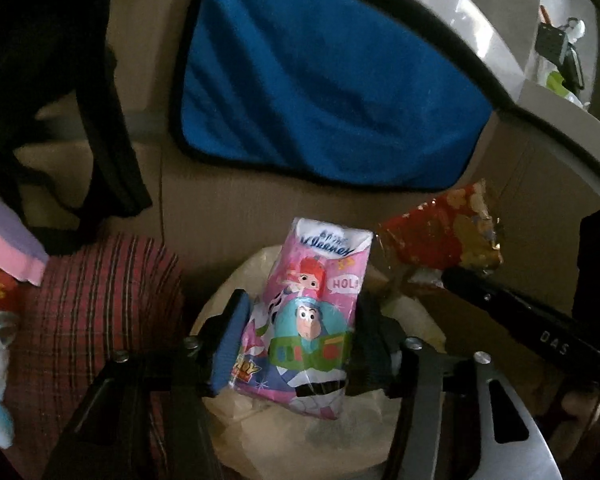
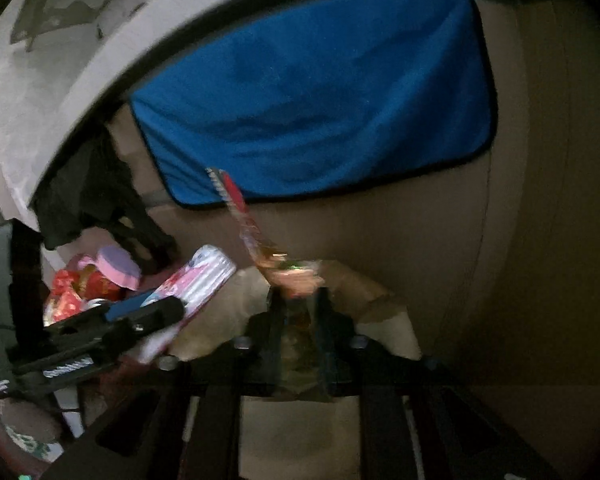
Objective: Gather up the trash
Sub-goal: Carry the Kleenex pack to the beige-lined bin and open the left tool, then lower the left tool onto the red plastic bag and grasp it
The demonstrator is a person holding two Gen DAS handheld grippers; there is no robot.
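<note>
A pink cartoon-printed tissue pack (image 1: 320, 292) stands tilted between the fingers of my left gripper (image 1: 304, 304). The jaws are open, with a thin gap showing at the blue left pad (image 1: 232, 340). From the right wrist view the same pack (image 2: 196, 280) and the left gripper (image 2: 140, 312) appear at the left. My right gripper (image 2: 299, 296) is open around a crumpled red and gold foil wrapper (image 2: 240, 204), which sticks up past the fingertips. That wrapper (image 1: 440, 236) and a right finger (image 1: 520, 320) show at the right of the left wrist view.
Both grippers reach into a cardboard box (image 1: 220, 208). A blue cloth (image 1: 320, 80) hangs over its far wall. Crumpled brown paper (image 2: 228, 312) lies below. A red plaid cloth (image 1: 100, 300), black fabric (image 1: 40, 40) and a pink-purple sponge (image 1: 8, 236) crowd the left.
</note>
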